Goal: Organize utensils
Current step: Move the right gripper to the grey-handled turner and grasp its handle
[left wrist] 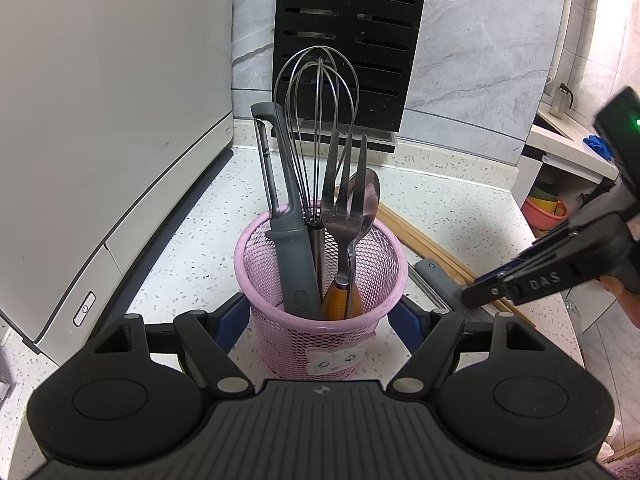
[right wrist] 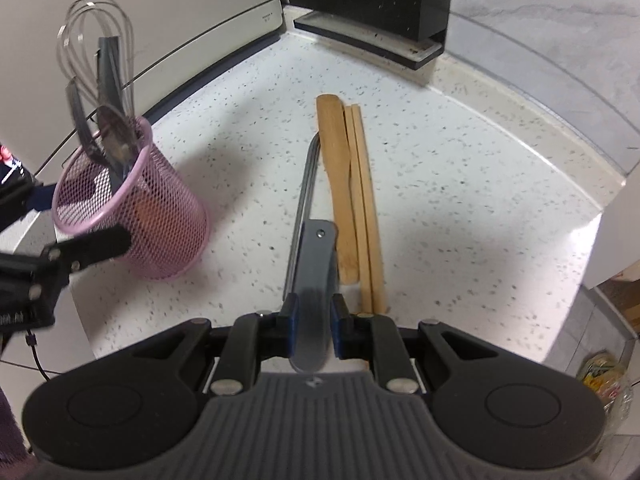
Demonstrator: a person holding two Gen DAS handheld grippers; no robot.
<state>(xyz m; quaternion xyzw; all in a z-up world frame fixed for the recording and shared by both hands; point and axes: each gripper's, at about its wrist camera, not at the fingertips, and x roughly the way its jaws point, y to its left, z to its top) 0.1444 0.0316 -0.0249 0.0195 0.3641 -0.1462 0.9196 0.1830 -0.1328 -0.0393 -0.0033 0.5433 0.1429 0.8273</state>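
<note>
clamped between the blue pads (right wrist: 339, 330) of the right gripper (right wrist: 312, 328): a grey utensil handle (right wrist: 316, 280), flat and smooth, rounded at both ends, one rivet near its far end, thin metal wires running on from it low over the counter; working end not made out. close at its right, lying on the white speckled countertop (right wrist: 460, 200): a flat wooden spatula (right wrist: 338, 176), pale and matte, and a pair of wooden chopsticks (right wrist: 366, 216), straight and square-edged, touching side by side. well to the left, standing upright on the counter: a pink mesh cup (left wrist: 320, 280), round, perforated metal with a rolled rim and a small cartoon sticker on the near wall. straddled by the left gripper (left wrist: 322, 316), held wide, blue pads (left wrist: 232, 316) at either side of the cup wall; contact cannot be told. packed inside the cup, handles down: a grey peeler (left wrist: 294, 216) with a slim steel blade, a wire whisk (left wrist: 318, 120) of looped bright steel, a steel fork (left wrist: 352, 184) and a polished spoon (left wrist: 370, 200), plus an orange-brown wooden handle (left wrist: 340, 300) low in the mesh. far behind, against the grey marbled wall: a black slotted knife block (left wrist: 348, 40). at left, a large white appliance (left wrist: 100, 120) with a power button.
</note>
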